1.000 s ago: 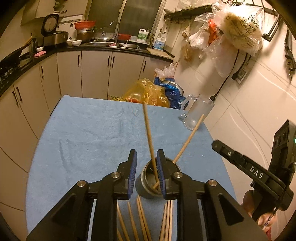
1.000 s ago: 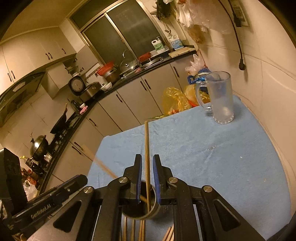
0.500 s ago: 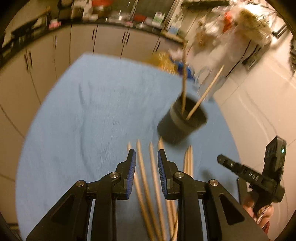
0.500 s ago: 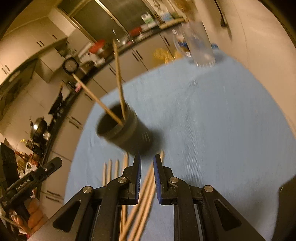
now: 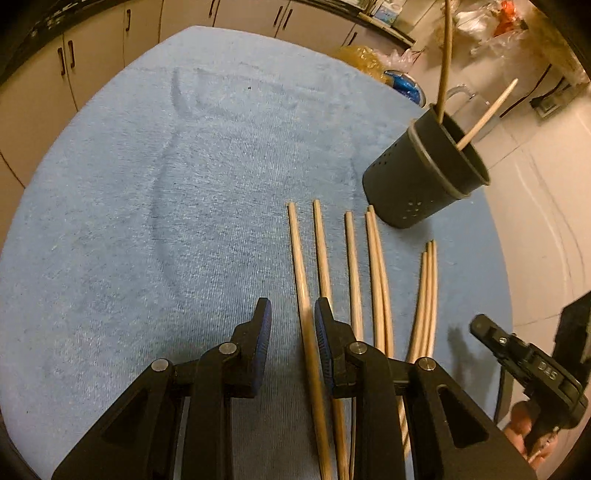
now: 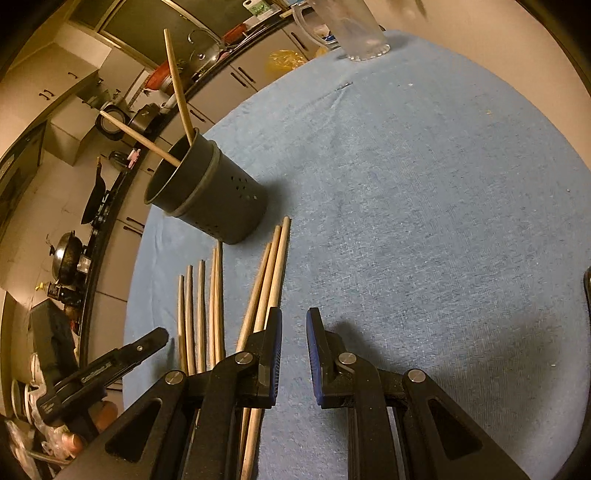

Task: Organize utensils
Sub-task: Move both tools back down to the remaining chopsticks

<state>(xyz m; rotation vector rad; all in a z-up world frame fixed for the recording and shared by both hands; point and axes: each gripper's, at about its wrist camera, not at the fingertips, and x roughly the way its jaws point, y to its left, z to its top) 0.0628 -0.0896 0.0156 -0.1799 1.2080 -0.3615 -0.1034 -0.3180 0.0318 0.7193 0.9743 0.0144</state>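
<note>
A dark grey perforated holder stands on the blue cloth with two chopsticks leaning in it. Several loose chopsticks lie side by side in front of it. My left gripper hangs low over the leftmost ones. It is open by a narrow gap, and one lying chopstick runs between its jaws, close to the right pad. My right gripper is just right of the rightmost bundle, open a little with only cloth between its fingers.
A glass mug stands at the far side of the blue cloth. Yellow and blue bags sit beyond the table edge. Kitchen cabinets and a worktop run along the left.
Both grippers drew back from above the holder and sank toward the lying chopsticks. The two chopsticks that stood between their jaws now lean free in the holder.
</note>
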